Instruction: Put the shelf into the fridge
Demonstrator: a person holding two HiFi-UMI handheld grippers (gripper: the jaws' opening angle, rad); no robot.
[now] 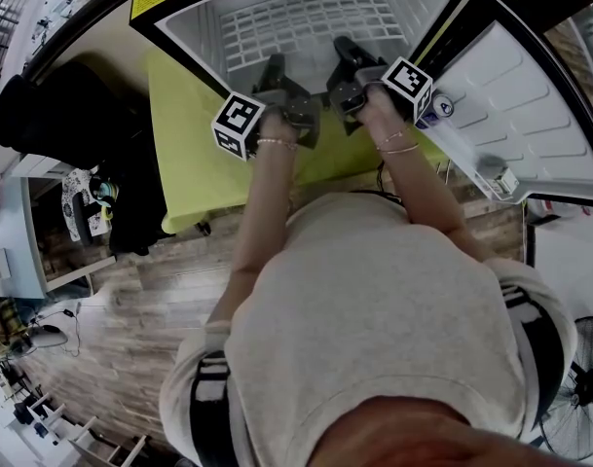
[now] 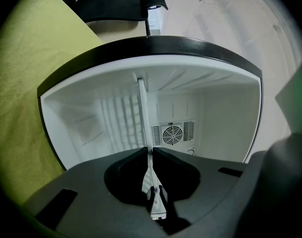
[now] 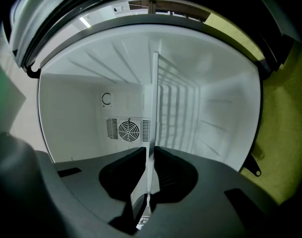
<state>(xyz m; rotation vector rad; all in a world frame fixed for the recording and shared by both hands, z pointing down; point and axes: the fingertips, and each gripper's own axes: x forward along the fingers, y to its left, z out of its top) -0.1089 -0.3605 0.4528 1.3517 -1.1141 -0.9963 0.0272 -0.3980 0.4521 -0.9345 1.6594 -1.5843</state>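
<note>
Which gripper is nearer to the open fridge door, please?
Right. The right gripper, clamped on the shelf, sits beside the fridge door. The left gripper holds the same shelf farther from it, toward the yellow-green surface.

Yellow-green surface (image 1: 184,134) at upper left. Wood-plank floor (image 1: 130,300) below it. 1 black pedestal fan (image 1: 583,392) at lower right. Dark bulky object (image 1: 43,115) far left, unidentifiable.
</note>
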